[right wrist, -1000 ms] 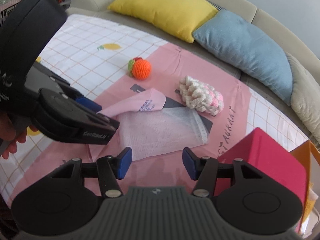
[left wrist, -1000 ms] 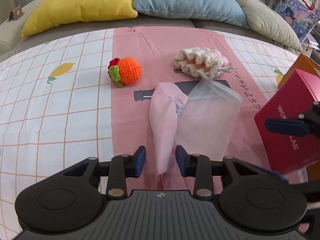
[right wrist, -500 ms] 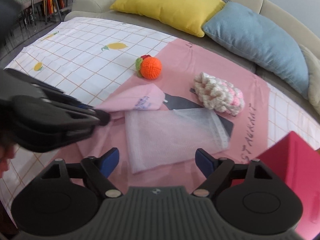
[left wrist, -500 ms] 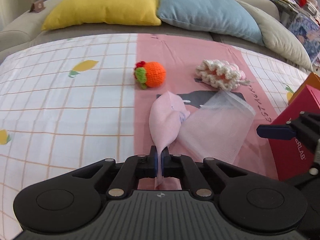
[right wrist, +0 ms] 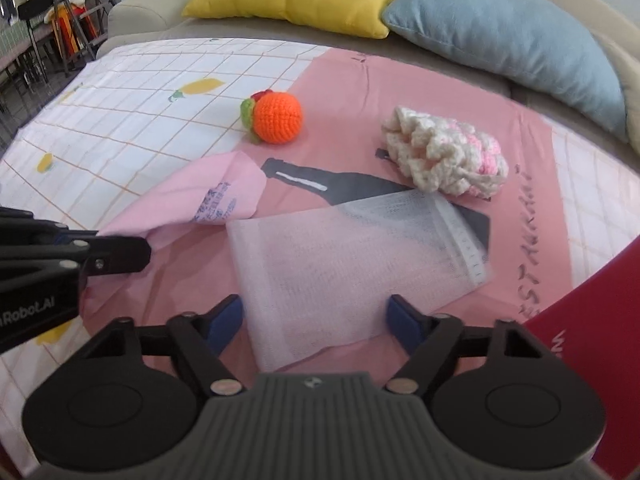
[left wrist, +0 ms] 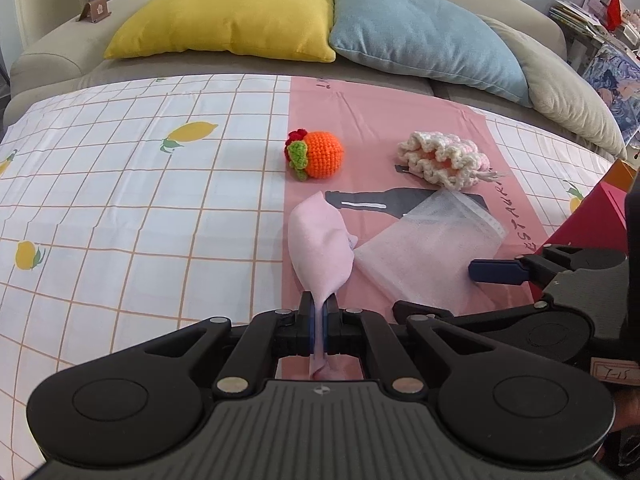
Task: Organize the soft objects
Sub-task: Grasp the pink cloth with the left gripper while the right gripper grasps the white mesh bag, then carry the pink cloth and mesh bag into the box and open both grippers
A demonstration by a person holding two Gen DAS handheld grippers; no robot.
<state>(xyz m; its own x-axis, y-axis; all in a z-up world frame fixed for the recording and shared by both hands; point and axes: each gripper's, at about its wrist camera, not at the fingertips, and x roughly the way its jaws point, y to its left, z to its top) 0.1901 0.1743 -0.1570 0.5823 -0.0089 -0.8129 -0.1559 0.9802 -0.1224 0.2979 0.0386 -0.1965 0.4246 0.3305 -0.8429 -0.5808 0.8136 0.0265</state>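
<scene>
Pink cloth (left wrist: 320,240) is sitting clenched between the jaws of the left gripper (left wrist: 319,322) in the left wrist view, its pinched edge running up from the pads and the rest bulging out ahead toward the orange crochet ball (left wrist: 318,155). Taking the white mesh bag (left wrist: 430,240) as landmark: the pink cloth is lying just left of it and touching its near corner, the orange crochet ball is sitting beyond it to the left, well apart, and the cream-and-pink crochet piece (left wrist: 444,159) is resting just beyond its far edge. Right gripper (left wrist: 496,272) is poking in from the right over the bag's right side, one blue pad showing. Everything is lying on the pink tablecloth (left wrist: 380,112), with a yellow pillow (left wrist: 228,12) and a blue pillow (left wrist: 424,28) far behind the bag. Right wrist view: right gripper (right wrist: 316,326) is hanging with jaws released and wide, having just been closing in a little, the near end of the white mesh bag (right wrist: 352,256) lying between the pads without either pad pressing it. Left gripper (right wrist: 120,254) is coming in left of the bag, gripping the pink cloth (right wrist: 208,200), which is draping back toward the bag's left edge. Orange crochet ball (right wrist: 278,118) is sitting beyond the bag to the left; the cream-and-pink crochet piece (right wrist: 444,160) is touching the bag's far right corner. Red box (right wrist: 592,312) is standing just right of the bag.
</scene>
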